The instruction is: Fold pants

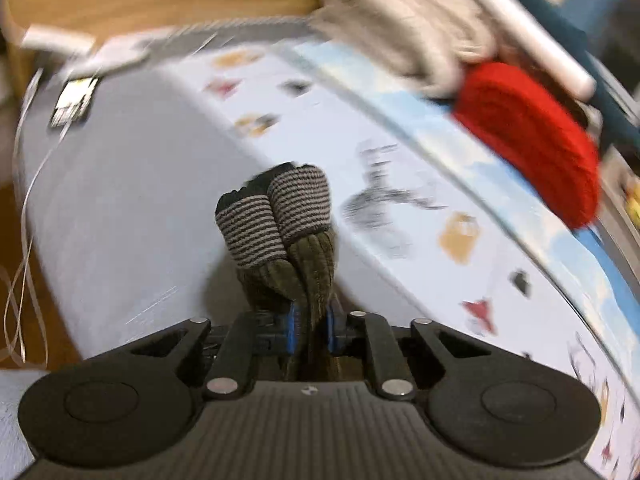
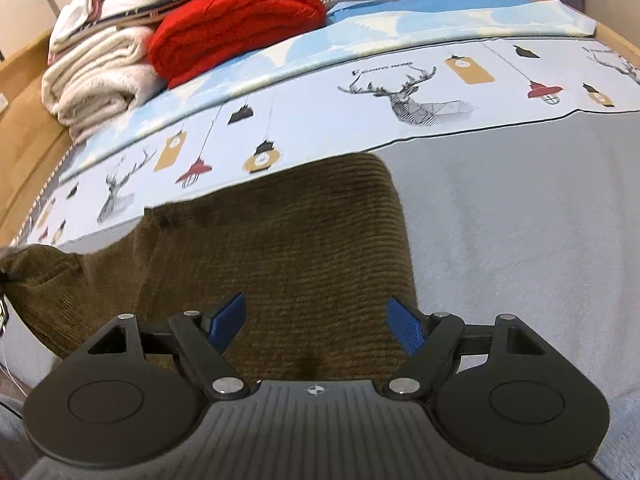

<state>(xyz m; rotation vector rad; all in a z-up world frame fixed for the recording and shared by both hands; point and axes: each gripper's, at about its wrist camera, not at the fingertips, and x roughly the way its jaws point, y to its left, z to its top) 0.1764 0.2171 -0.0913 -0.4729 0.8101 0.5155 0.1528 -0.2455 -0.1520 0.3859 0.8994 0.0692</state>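
The bed (image 2: 520,220), under a grey and deer-print cover, carries the olive corduroy pants (image 2: 280,248), spread flat near its front edge. The right gripper (image 2: 320,320) hovers over them, jaws spread. The left gripper (image 1: 311,322) pinches the pants' striped-cuffed legs, lifted off the bed.

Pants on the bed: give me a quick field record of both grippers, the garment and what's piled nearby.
left gripper: shut on the striped-cuff ends of the pants, which stick up past its fingers
right gripper: open above the pants, gripping nothing
garment: olive corduroy, body spread flat on the grey sheet
nearby: red knit, cream blanket stacked at bed's far side
bedding: deer-and-lantern print cover
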